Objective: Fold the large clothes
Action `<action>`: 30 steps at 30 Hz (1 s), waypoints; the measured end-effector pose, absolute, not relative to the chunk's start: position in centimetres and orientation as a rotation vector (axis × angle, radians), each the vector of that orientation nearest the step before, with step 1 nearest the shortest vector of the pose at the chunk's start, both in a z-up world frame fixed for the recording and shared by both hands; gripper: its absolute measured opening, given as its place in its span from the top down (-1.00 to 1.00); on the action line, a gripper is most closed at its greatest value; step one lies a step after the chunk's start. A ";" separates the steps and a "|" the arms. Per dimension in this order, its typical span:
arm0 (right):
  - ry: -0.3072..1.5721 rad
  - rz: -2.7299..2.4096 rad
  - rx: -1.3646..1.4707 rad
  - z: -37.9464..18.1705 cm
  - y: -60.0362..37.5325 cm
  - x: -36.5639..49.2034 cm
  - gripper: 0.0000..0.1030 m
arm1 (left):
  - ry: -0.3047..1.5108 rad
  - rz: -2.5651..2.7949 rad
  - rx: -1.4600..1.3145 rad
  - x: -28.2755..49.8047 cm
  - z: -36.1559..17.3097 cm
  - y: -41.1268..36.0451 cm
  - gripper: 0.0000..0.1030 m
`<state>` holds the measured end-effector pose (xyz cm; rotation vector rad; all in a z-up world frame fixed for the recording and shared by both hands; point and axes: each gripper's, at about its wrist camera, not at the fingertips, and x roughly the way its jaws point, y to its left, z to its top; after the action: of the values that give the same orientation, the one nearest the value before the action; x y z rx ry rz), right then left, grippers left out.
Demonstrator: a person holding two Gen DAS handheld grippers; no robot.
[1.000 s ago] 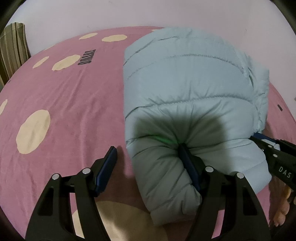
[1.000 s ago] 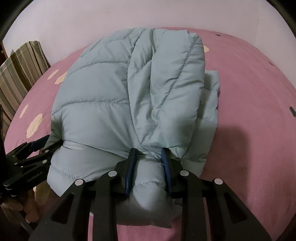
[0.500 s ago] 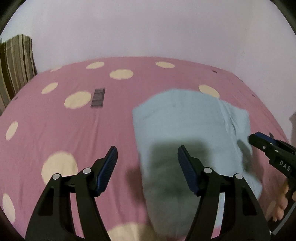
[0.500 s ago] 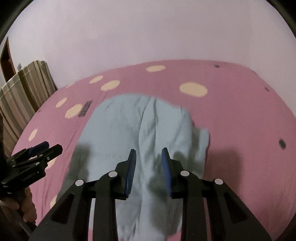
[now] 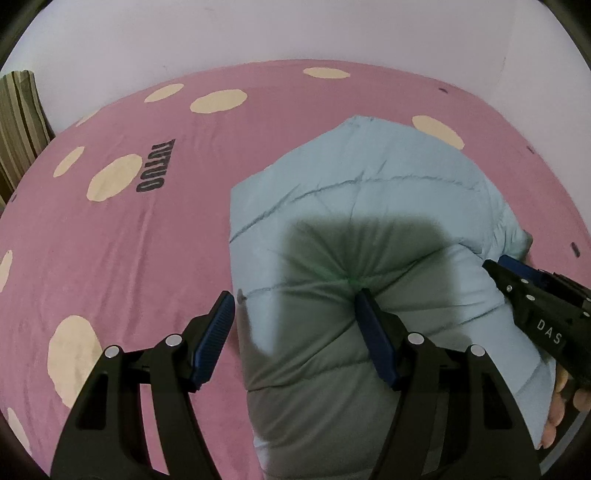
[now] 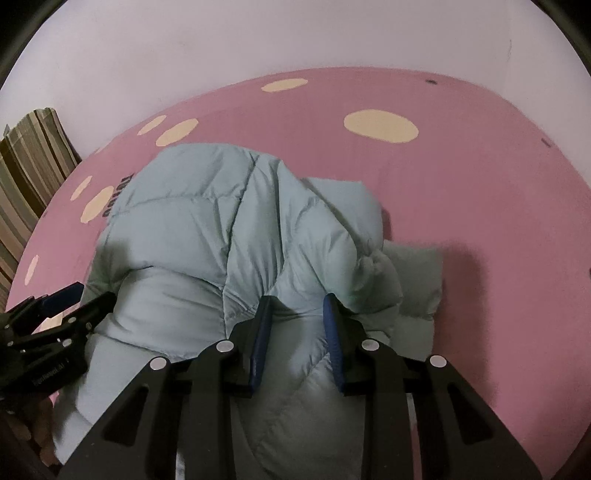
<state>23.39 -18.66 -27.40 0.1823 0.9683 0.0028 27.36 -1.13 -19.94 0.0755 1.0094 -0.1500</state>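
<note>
A pale blue puffer jacket (image 5: pixel 369 206) lies folded into a thick bundle on the pink spotted bed sheet (image 5: pixel 110 258). My left gripper (image 5: pixel 295 295) stands wide over the jacket's near left edge. Its right finger digs into the padding, while its left finger sits just off the edge, over the sheet. In the right wrist view the jacket (image 6: pixel 184 236) bulges around my right gripper (image 6: pixel 297 299), which is shut on a raised fold at its near right. Each gripper shows in the other's view: the right one (image 5: pixel 498 262) and the left one (image 6: pixel 94 291).
The bed sheet (image 6: pixel 480 206) runs back to a pale wall (image 5: pixel 295 29). Striped fabric (image 6: pixel 33 155) stands at the bed's far left. A person's hand (image 5: pixel 557 417) shows under the right gripper.
Both cameras drew back toward the near edge of the bed and the jacket came with them, so more sheet shows beyond it. The right gripper kept its fold.
</note>
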 end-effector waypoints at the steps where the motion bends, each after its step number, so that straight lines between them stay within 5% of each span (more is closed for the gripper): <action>1: 0.969 0.003 0.186 -27.5 -18.7 23.4 0.43 | 1.010 -0.146 0.078 27.2 -20.0 -1.2 -0.31; 30: 0.937 -0.012 0.192 -28.3 -18.7 23.3 0.43 | 1.028 -0.143 0.058 27.5 -21.7 -1.6 -0.32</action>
<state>23.34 -18.68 -28.34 0.1919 0.9372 -0.0123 27.51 -1.59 -21.66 0.0578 1.0279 -0.1435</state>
